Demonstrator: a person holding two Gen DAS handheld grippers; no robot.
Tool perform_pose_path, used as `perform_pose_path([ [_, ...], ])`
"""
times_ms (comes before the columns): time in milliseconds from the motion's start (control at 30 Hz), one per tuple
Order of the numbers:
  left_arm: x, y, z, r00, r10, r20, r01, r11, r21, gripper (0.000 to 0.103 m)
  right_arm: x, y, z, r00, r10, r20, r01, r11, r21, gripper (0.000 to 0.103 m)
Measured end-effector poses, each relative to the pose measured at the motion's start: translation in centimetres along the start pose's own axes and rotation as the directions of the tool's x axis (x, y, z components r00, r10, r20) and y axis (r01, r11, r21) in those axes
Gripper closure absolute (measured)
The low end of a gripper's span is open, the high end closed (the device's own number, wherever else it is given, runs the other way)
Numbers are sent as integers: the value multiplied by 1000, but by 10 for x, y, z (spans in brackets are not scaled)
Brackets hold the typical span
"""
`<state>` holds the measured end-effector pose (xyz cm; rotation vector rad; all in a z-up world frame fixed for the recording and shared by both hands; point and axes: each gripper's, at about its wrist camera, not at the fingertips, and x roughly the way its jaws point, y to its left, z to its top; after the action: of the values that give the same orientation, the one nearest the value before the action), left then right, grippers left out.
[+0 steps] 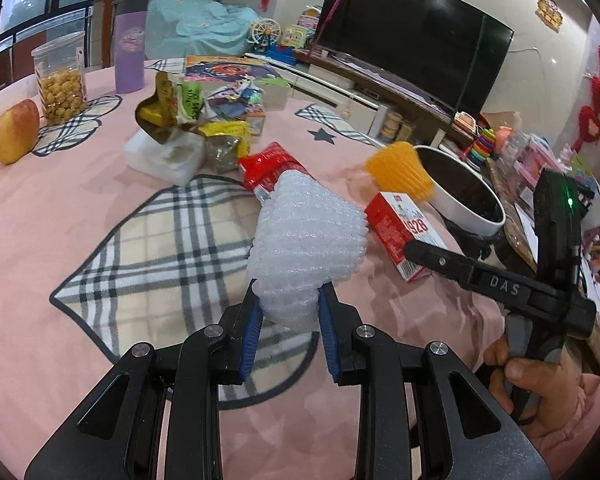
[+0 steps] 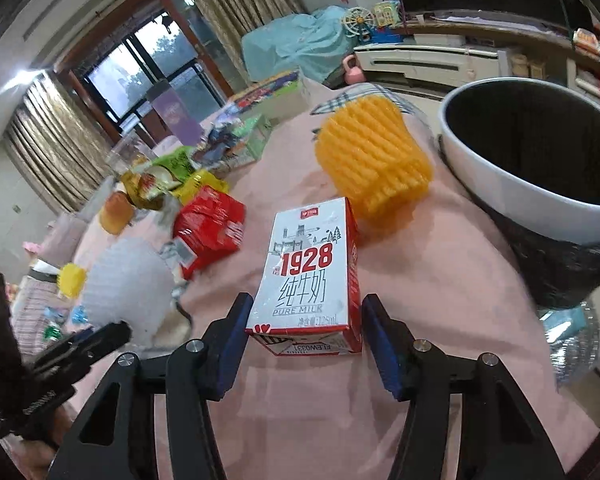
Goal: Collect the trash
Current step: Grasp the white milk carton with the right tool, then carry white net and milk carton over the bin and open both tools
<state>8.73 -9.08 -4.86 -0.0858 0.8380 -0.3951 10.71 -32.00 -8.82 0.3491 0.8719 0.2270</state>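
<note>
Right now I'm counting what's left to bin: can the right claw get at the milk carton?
Probably yes. The right claw stands open with the milk carton lying between its fingers, pads apparently not yet pressing. Nothing lies between them; the orange foam net sits behind it.

The left gripper (image 1: 288,300) points forward and down, its two blue-padded fingers (image 1: 249,332) drawn close together and clamped on a white foam net (image 1: 308,236), which sticks out past the tips. In the right wrist view it shows at the lower left edge, dark and blurred. The right gripper (image 2: 305,316) also tilts downward; its jaws stand apart, one blue pad on each side of a milk carton (image 2: 308,276), with a gap showing on both sides. A hand (image 1: 536,384) wraps its fingers around the right gripper's handle at the left wrist view's right edge.
</note>
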Motion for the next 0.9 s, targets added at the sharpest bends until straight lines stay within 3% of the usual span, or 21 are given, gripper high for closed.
perform_pose_path([
  [167,-1,-2,0,1000,3,-3,-3,1000,2,78,5,7,7,1000,-13,10,13,1000,-22,43],
  [333,-1,-6,2,1000,-5,-3,5,1000,9,78,10,9,9,1000,-21,3,21,999,-40,54],
  [567,8,-32,8,999,-49,-14,49,997,55,78,-25,-7,1,999,-15,45,16,1000,-13,56],
  [900,33,-85,23,992,-112,-50,118,984,132,78,-76,-57,11,987,-85,138,74,994,79,56],
])
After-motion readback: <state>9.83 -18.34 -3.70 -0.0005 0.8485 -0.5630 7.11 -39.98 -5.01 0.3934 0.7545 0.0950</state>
